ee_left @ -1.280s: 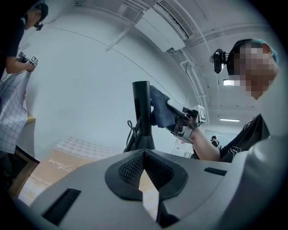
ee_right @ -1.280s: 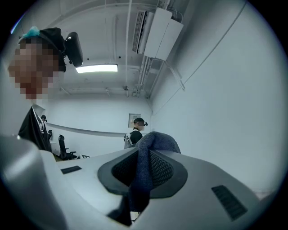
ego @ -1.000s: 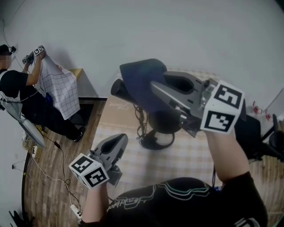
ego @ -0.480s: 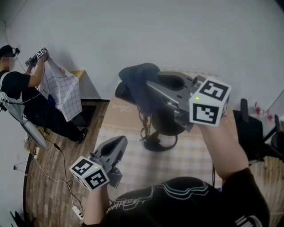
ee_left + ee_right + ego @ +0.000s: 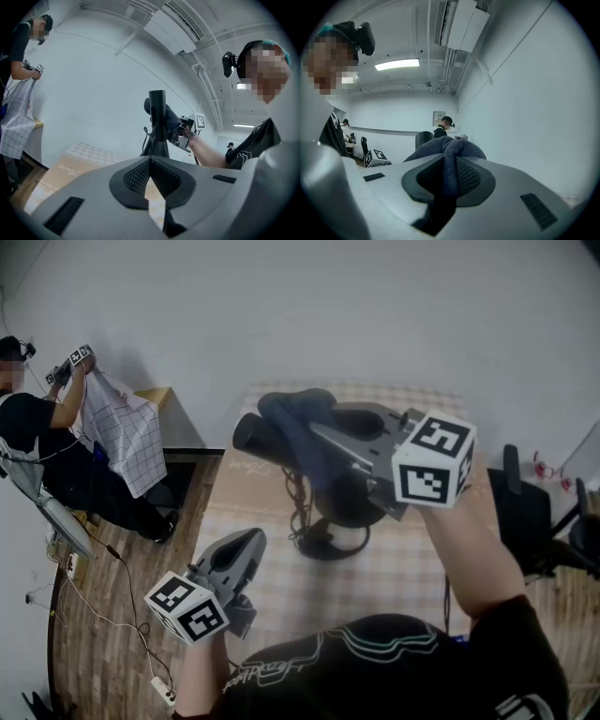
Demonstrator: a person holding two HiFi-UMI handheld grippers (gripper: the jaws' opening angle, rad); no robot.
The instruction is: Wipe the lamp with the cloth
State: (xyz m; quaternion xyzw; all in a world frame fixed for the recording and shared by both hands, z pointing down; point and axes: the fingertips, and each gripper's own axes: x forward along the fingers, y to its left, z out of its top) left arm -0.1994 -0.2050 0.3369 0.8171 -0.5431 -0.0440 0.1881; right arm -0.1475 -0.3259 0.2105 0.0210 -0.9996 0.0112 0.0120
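**Cloth clamped against the lamp's head, left tool idle**

Nearest, the left gripper (image 5: 249, 538) hangs low over the near left part of the table (image 5: 412, 563). Its jaws meet at the tips with nothing between them. The table wears a pale checked cover, with a plain tan strip along its left side. On that cover the lamp's round black base sits with a cord looped beside it.

The lamp (image 5: 345, 495) rises from there, its dark tubular head reaching left. The right gripper (image 5: 317, 432) is held high beside it, jaws closed on the cloth (image 5: 292, 412), a dark blue bundle. In the right gripper view the fabric bunches up between the pads. The cloth lies over the lamp just behind its head, touching it.

Left of the table the floor (image 5: 103, 615) is wood plank, with a thin cable trailing to a power strip (image 5: 162, 692). To the right stands a black chair (image 5: 525, 512). A bare white wall (image 5: 375, 315) runs behind the table. At far left another person (image 5: 37, 442) holds up a white gridded sheet (image 5: 122, 432). Overhead, the left gripper view shows a ceiling air unit (image 5: 176, 21).
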